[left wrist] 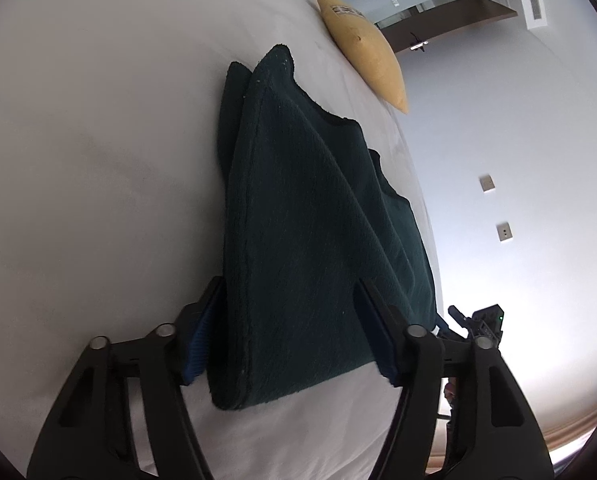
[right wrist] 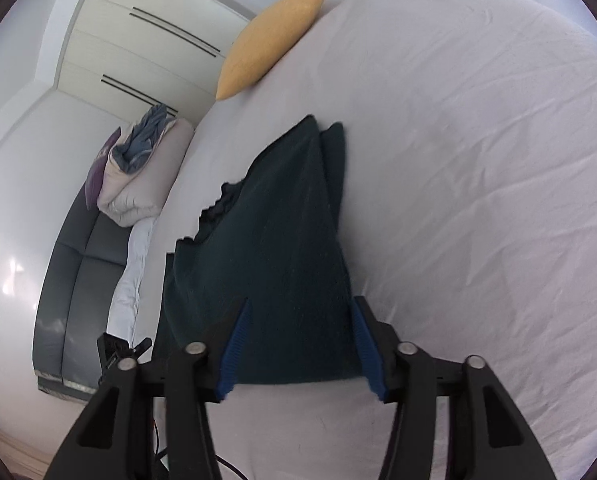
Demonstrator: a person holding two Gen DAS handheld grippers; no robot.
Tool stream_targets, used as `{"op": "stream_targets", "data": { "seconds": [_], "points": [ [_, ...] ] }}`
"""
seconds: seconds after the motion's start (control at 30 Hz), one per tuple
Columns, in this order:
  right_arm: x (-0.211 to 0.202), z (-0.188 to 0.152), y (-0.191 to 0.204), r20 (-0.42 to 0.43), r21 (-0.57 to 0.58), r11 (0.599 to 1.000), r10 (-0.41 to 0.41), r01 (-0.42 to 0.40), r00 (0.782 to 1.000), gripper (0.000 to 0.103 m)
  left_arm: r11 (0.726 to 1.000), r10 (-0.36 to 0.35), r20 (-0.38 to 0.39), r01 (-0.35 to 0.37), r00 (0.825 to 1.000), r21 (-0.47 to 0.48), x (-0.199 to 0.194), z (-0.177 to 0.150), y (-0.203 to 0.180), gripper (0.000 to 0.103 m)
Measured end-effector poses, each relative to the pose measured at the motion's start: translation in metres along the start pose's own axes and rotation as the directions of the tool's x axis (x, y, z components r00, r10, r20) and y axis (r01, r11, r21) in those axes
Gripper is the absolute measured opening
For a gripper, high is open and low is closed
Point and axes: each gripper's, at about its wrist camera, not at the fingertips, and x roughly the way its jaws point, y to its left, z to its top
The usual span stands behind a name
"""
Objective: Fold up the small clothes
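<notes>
A dark green fleece garment (left wrist: 298,240) lies folded in layers on the white bed sheet (left wrist: 98,160). My left gripper (left wrist: 290,312) is open, its blue-padded fingers (left wrist: 202,332) straddling the garment's near edge. The garment shows in the right wrist view (right wrist: 282,248) too. My right gripper (right wrist: 298,328) is open, with the garment's near edge between its blue fingers (right wrist: 364,344). Whether the pads touch the cloth on either gripper I cannot tell. The right gripper's tip (left wrist: 482,320) shows at the left view's right side, and the left gripper's tip (right wrist: 116,352) at the right view's left side.
A yellow pillow (left wrist: 366,44) lies at the far end of the bed, also in the right wrist view (right wrist: 266,44). A grey sofa (right wrist: 78,272) with a bundled duvet (right wrist: 138,172) stands beside the bed. The bed edge (left wrist: 426,208) runs close to the garment.
</notes>
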Motion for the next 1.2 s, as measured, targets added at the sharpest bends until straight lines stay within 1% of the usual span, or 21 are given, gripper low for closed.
{"op": "stream_targets", "data": {
  "seconds": [0.03,0.07,0.1,0.2,0.33,0.43,0.47,0.5,0.53,0.57,0.6,0.63,0.7,0.77,0.87,0.97,1.03,1.2],
  "points": [
    [0.000,-0.001,0.001,-0.001,-0.003,1.000,0.007,-0.007,1.000,0.049,1.000,-0.007,-0.003,0.007,1.000,-0.001,-0.001,-0.001,0.002,0.051],
    [-0.001,-0.002,0.002,-0.002,-0.006,1.000,0.014,-0.014,1.000,0.045,1.000,-0.019,-0.005,0.019,1.000,-0.004,-0.002,-0.002,0.004,0.050],
    [-0.001,-0.002,0.003,-0.003,-0.012,1.000,0.020,-0.020,1.000,0.042,0.999,-0.034,-0.008,0.034,0.999,-0.005,-0.003,-0.003,0.006,0.050],
    [-0.004,-0.004,0.008,-0.010,-0.039,0.998,0.047,-0.048,0.999,0.039,0.998,-0.055,-0.025,0.055,0.998,0.025,-0.005,-0.004,0.005,0.050],
    [-0.003,-0.006,0.013,-0.021,-0.066,0.996,0.066,-0.067,0.998,0.035,0.994,-0.025,-0.051,0.031,0.998,0.104,-0.006,-0.008,-0.001,0.050],
    [0.000,-0.006,0.013,-0.029,-0.076,0.994,0.081,-0.083,0.996,0.030,0.987,0.001,-0.051,0.007,0.999,0.162,-0.006,-0.010,-0.007,0.050],
    [0.001,-0.007,0.013,-0.033,-0.081,0.994,0.073,-0.076,0.997,0.027,0.984,0.010,-0.046,-0.001,0.999,0.177,-0.005,-0.010,-0.009,0.048],
    [0.003,-0.007,0.012,-0.038,-0.082,0.995,0.060,-0.063,0.997,0.022,0.982,0.029,-0.040,-0.021,0.999,0.188,-0.005,-0.009,-0.009,0.042],
    [0.005,-0.006,0.010,-0.041,-0.080,0.996,0.041,-0.044,0.998,0.018,0.981,0.042,-0.039,-0.034,0.998,0.189,-0.005,-0.008,-0.009,0.032],
    [0.006,-0.006,0.008,-0.042,-0.074,0.997,0.023,-0.026,0.999,0.010,0.982,0.052,-0.031,-0.046,0.998,0.183,-0.006,-0.007,-0.007,0.031],
    [0.007,-0.006,0.007,-0.042,-0.070,0.997,0.016,-0.019,0.999,0.010,0.984,0.055,-0.021,-0.051,0.998,0.173,-0.008,-0.006,-0.004,0.027],
    [0.007,-0.006,0.006,-0.041,-0.069,0.998,0.009,-0.012,0.999,0.010,0.985,0.059,-0.009,-0.057,0.998,0.166,-0.010,-0.005,-0.002,0.026],
    [0.007,-0.007,0.006,-0.037,-0.077,0.997,-0.003,0.000,0.999,0.008,0.984,0.056,0.002,-0.056,0.998,0.170,-0.014,-0.005,-0.003,0.026],
    [0.007,-0.008,0.005,-0.038,-0.079,0.997,-0.005,0.002,0.999,0.008,0.980,0.068,0.017,-0.070,0.998,0.184,-0.017,-0.005,-0.004,0.027],
    [0.006,-0.009,0.005,-0.037,-0.072,0.997,0.000,-0.003,0.999,0.008,0.976,0.045,0.021,-0.049,0.999,0.210,-0.020,-0.006,-0.009,0.027],
    [0.006,-0.009,0.003,-0.039,-0.067,0.998,0.006,-0.009,0.999,0.008,0.956,0.092,0.036,-0.099,0.995,0.276,-0.021,-0.009,-0.019,0.027],
    [0.008,-0.009,0.002,-0.045,-0.066,0.998,0.006,-0.009,0.999,0.008,0.945,0.109,0.051,-0.119,0.993,0.304,-0.024,-0.010,-0.023,0.027],
    [0.011,-0.009,0.003,-0.053,-0.074,0.997,-0.032,0.028,0.998,0.008,0.932,0.140,0.082,-0.160,0.987,0.327,-0.027,-0.012,-0.027,0.027]
  ]
}}
